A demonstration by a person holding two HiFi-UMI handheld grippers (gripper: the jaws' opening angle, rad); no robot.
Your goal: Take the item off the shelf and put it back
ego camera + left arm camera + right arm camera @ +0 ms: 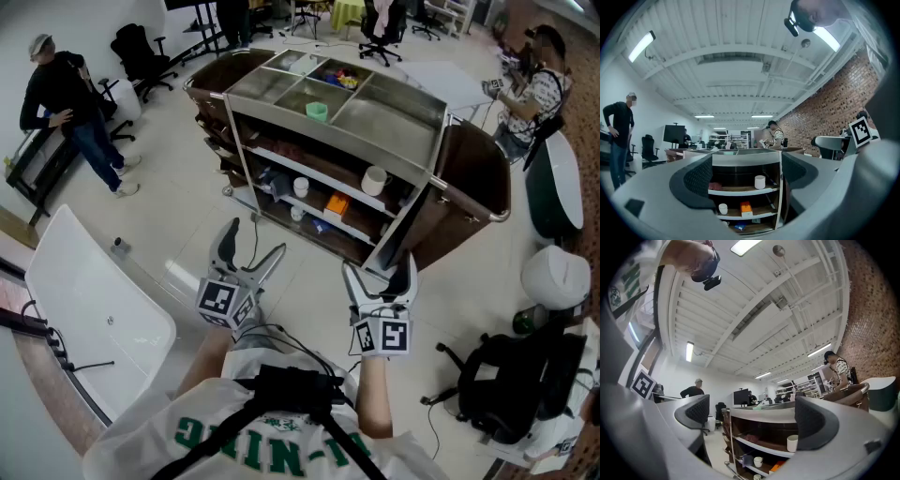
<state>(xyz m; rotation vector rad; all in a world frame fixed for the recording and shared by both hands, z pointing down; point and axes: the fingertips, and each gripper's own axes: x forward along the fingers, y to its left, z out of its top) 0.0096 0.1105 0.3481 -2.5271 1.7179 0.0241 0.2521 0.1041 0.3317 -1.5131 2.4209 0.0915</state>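
Observation:
A metal shelf cart (330, 142) stands on the floor ahead of me. Its upper shelf holds a white cup (374, 179) at the right. An orange box (336, 203) and a small white cup (300, 187) sit on the shelf below. My left gripper (255, 242) and right gripper (380, 272) hover side by side short of the cart, both open and empty. The left gripper view frames the white cup (760, 182) and orange box (746, 208) between the wide jaws of the left gripper (747, 176). In the right gripper view the right gripper (754, 416) is also spread, the cup (792, 443) near its right pad.
The cart's top tray has compartments, one with a green cup (317, 111). A white table (94, 309) lies at my left and a black backpack (506, 384) at my right. One person (70, 103) stands far left, another (534, 89) far right. Office chairs (141, 52) stand behind.

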